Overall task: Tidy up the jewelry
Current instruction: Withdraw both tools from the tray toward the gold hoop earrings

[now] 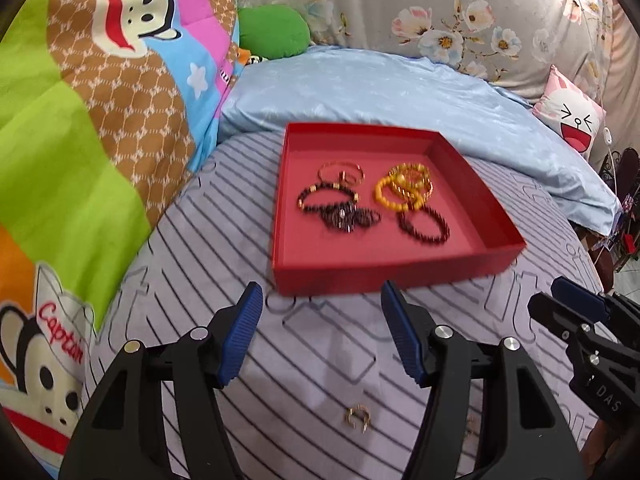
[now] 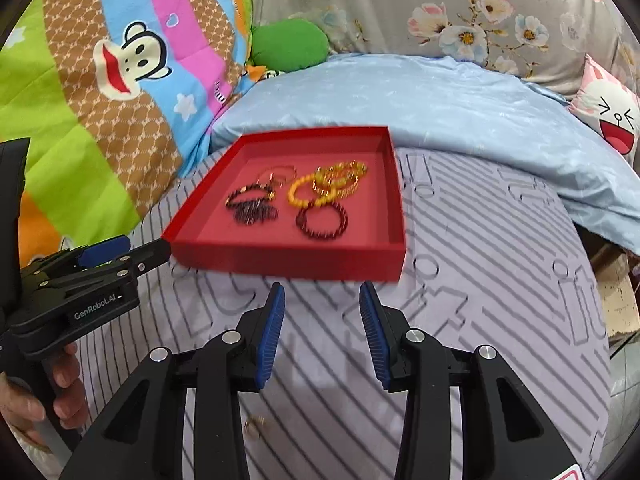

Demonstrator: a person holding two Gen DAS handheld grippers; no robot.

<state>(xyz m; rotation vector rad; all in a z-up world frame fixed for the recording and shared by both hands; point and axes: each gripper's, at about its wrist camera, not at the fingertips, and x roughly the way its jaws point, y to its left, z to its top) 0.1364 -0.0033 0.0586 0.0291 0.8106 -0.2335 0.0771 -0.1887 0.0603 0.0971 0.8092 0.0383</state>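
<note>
Where the striped sheet [image 1: 224,264] lies flat, red tray [image 1: 400,276] set on it, holding dark beaded bracelets [image 1: 340,212], yellow bead bracelets [image 1: 404,188] and thin gold rings [image 1: 342,172]. Nearer, loose on the sheet, small gold ring [image 1: 357,425]. Above that ring, left gripper [image 1: 322,334], released, gripping nothing. Just beside it, right gripper [image 2: 322,334], parted too, empty. Behind, blue pillow [image 1: 400,92] and cartoon quilt [image 1: 100,100].

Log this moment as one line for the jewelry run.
left gripper: open, empty | right gripper: open, empty | red tray: holds bracelets | gold ring: loose on bedsheet
</note>
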